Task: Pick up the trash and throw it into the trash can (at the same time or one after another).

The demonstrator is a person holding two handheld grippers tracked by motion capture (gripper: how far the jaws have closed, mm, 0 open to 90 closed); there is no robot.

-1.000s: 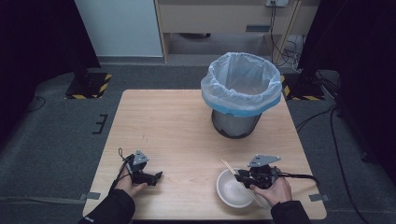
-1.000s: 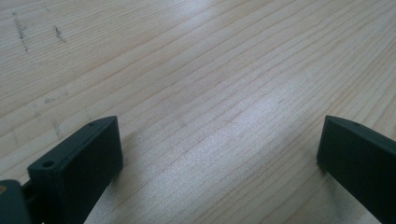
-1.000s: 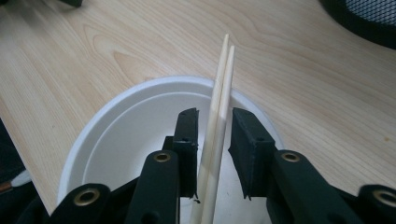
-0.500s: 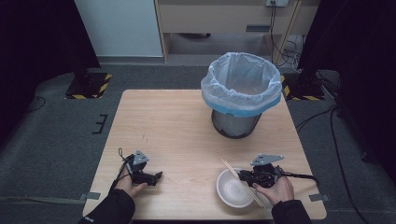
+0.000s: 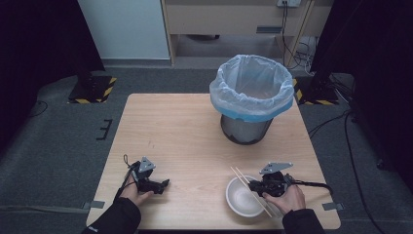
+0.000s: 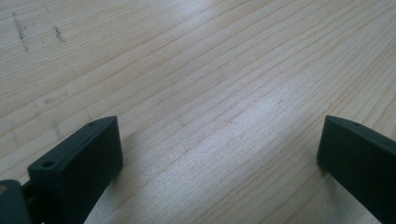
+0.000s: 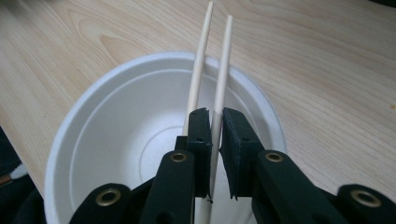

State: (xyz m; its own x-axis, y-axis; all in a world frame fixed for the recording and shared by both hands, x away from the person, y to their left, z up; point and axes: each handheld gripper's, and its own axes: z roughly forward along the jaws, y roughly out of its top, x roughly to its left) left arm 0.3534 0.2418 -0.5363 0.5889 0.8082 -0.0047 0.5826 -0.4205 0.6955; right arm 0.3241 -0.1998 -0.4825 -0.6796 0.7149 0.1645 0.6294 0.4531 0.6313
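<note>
The right claw (image 7: 212,140) has just been closing and now pinches one wooden chopstick (image 7: 222,70) between its pads; the second chopstick (image 7: 198,60) runs just outside the left jaw, beside it and not gripped as far as the right gripper view lets me tell. Both sticks lie across the white bowl (image 7: 116,140), which sits at the near right of the bench (image 5: 185,141), close to its front edge. To do this pick well, I judge the lift should go straight up and slowly, since a single thin stick held near one end will tend to pivot, and the loose one may roll off the rim or drag along. The lined bin (image 5: 251,97) stands well apart toward the far side, a likely place to carry them. The left claw (image 6: 219,154) rests wide open over bare wood at the near left, holding nothing. Against the frames from a second ago, the right hand (image 5: 287,195) sits in much the same spot at the bowl, with only the jaws drawn in around the stick; the left hand (image 5: 134,190), the bowl and the bin are where they were.
</note>
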